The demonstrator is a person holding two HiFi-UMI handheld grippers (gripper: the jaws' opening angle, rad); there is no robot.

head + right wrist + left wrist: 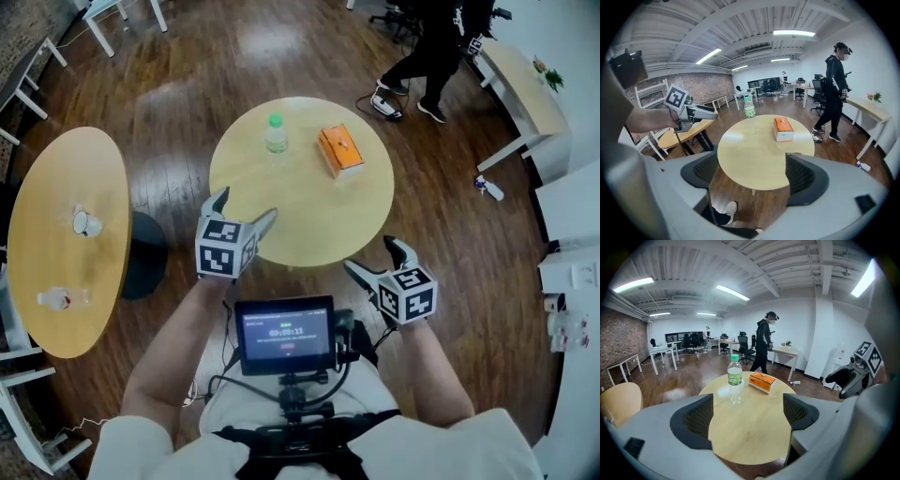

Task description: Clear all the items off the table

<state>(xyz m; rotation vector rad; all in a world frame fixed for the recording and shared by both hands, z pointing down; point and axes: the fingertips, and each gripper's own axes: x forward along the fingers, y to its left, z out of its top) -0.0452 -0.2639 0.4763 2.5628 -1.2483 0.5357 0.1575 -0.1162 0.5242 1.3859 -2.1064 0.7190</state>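
Note:
A round light-wood table [309,220] carries a clear bottle with a green cap [276,134] and an orange tissue box [339,150]. My left gripper [246,212] hovers open over the table's near left edge, nothing between its fingers. My right gripper [376,260] is open and empty, off the table's near right edge above the floor. In the left gripper view the bottle [734,378] and box [761,382] stand beyond the jaws. The right gripper view shows the box [783,129] and bottle [749,110] further off.
A second round table [66,239] with small items stands to the left. A person [431,47] walks at the far right beside a white desk [523,94]. White chairs and desks line the edges. A small bottle [488,188] lies on the floor.

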